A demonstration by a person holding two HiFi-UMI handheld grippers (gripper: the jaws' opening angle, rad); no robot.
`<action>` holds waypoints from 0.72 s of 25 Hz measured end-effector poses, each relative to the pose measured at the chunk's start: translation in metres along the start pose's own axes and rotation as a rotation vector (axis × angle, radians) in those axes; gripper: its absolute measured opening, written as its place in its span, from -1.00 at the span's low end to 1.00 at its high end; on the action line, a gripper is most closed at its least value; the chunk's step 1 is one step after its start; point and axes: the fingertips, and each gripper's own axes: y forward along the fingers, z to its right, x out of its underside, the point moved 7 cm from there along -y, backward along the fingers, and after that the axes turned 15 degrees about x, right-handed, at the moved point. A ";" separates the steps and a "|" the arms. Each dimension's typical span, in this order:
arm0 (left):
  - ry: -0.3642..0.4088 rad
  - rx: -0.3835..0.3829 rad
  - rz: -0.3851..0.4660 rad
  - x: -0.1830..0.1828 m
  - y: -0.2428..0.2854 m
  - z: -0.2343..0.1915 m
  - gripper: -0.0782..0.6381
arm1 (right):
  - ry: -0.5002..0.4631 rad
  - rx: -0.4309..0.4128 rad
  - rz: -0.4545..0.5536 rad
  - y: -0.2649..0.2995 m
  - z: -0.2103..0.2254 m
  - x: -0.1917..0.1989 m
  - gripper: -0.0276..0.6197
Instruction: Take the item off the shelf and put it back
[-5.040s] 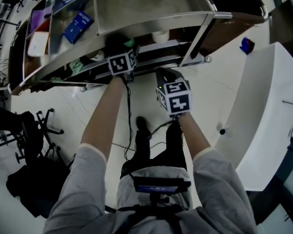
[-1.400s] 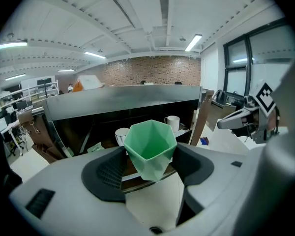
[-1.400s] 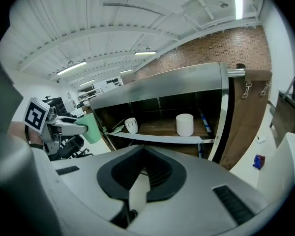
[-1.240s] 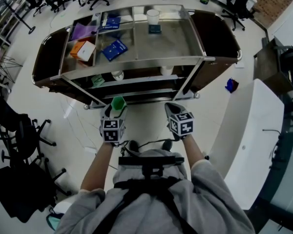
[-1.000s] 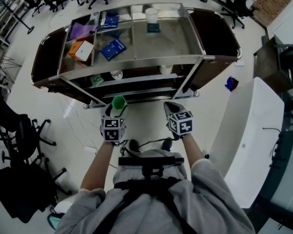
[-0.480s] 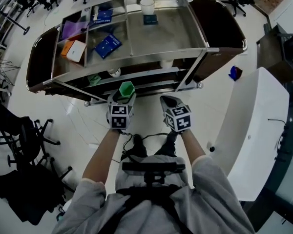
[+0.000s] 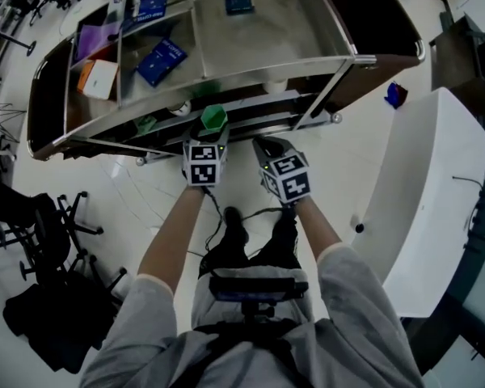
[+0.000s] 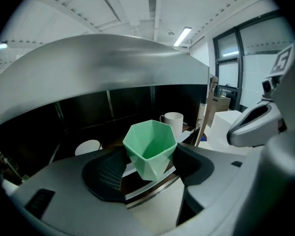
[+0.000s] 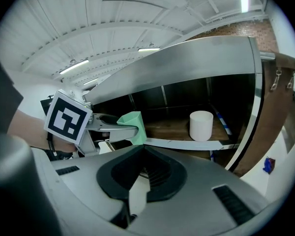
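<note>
Cup (image 8: pixel 150 149): pinched in my left tool (image 8: pixel 152 168).
Right tool (image 9: pixel 143 150): pressed together, empty.
Risk: I might clip the shelf (image 9: pixel 187 144) edge and knock the cup loose.

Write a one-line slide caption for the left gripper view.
Left gripper holds a green cup before the dark shelf, where a white mug stands.

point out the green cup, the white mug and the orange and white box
green cup (image 8: pixel 150 138): left gripper view, inside wall
white mug (image 8: pixel 175 122): left gripper view, its side
orange and white box (image 7: pixel 101 78): head view, white top face
</note>
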 end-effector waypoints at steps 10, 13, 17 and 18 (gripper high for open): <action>0.039 -0.004 0.029 -0.006 0.059 -0.023 0.06 | 0.002 0.010 -0.013 0.046 0.001 -0.003 -0.89; 0.056 -0.007 0.037 -0.013 0.073 -0.034 0.06 | 0.013 0.017 -0.012 0.055 0.003 -0.005 -0.89; 0.077 -0.006 0.044 -0.019 0.091 -0.042 0.06 | 0.020 0.022 -0.015 0.065 0.008 -0.005 -0.89; 0.084 -0.005 0.044 -0.020 0.096 -0.044 0.06 | 0.021 0.024 -0.017 0.067 0.009 -0.004 -0.89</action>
